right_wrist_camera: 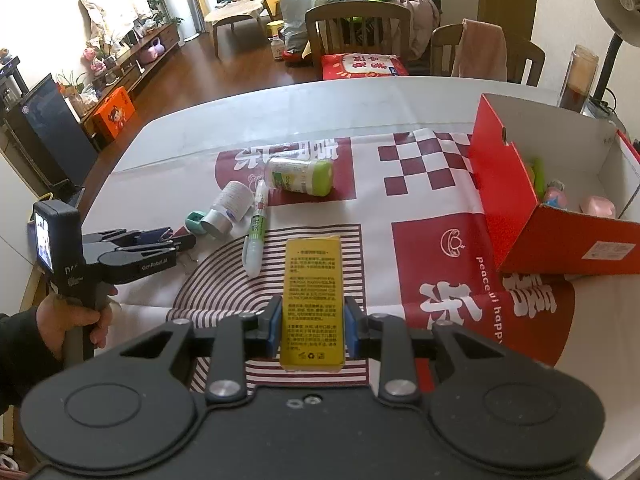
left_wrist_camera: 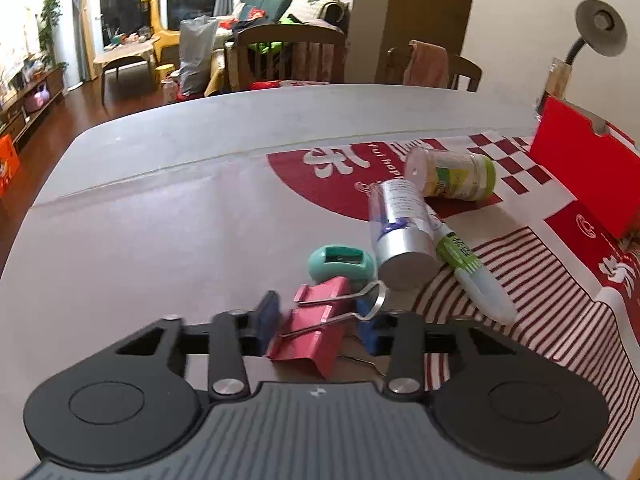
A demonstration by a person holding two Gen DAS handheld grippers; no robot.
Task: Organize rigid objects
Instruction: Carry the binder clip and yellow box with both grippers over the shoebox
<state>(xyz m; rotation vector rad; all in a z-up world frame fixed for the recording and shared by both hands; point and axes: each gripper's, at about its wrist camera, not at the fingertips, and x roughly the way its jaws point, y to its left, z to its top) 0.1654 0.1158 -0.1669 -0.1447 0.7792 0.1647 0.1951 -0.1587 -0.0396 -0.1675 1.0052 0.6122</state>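
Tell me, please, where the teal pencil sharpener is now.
In the left wrist view the teal pencil sharpener lies on the table, just behind the pink binder clip and left of the silver can.

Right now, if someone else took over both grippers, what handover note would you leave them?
Left gripper: fingers around the pink binder clip on the table; contact unclear.
Right gripper: shut on the yellow box.
Red box, right side, already holds a few small items.
Still on the cloth: teal sharpener, silver can, correction pen, green-capped jar, all lying down.
Left to do: box the yellow box, the clip, then the rest.
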